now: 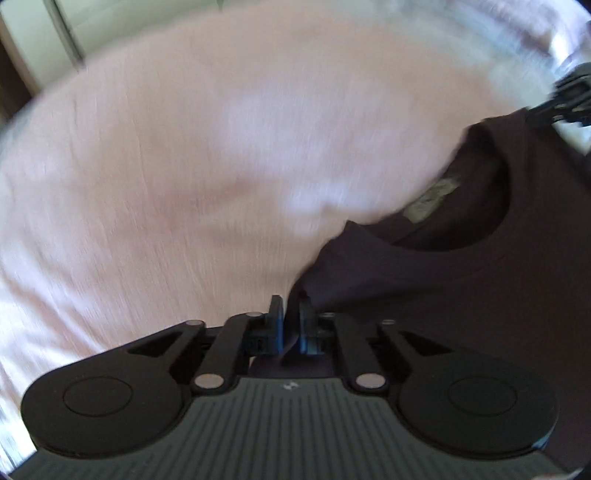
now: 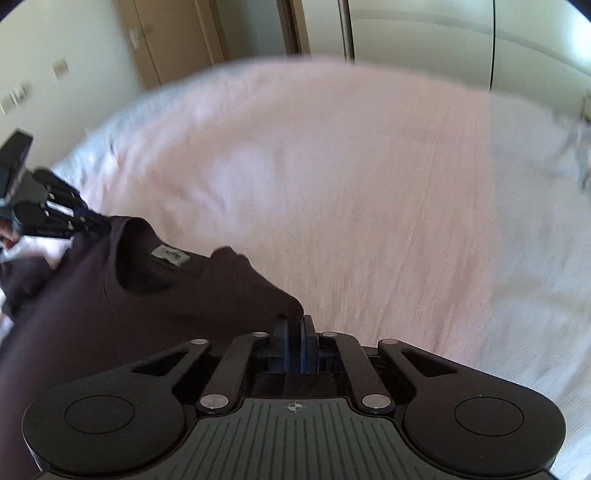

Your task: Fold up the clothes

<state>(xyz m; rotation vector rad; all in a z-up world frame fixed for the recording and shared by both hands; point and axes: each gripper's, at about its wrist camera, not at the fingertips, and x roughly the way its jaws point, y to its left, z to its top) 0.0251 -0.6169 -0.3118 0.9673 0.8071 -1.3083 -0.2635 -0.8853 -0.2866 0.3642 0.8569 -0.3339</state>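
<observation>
A dark purple T-shirt (image 1: pixel 461 295) with a grey neck label (image 1: pixel 432 195) hangs stretched between my two grippers above a pink bedsheet (image 1: pixel 184 166). My left gripper (image 1: pixel 291 314) is shut on one shoulder corner of the shirt. My right gripper (image 2: pixel 295 328) is shut on the other shoulder corner of the shirt (image 2: pixel 129 302). The right gripper shows at the far right of the left wrist view (image 1: pixel 569 99). The left gripper shows at the far left of the right wrist view (image 2: pixel 88 221). The neck opening faces up between them.
The pink sheet (image 2: pixel 369 184) covers a wide bed below. Cream wardrobe doors (image 2: pixel 424 33) and a wall with switches (image 2: pixel 59 68) stand beyond the bed's far edge. Both views are blurred by motion.
</observation>
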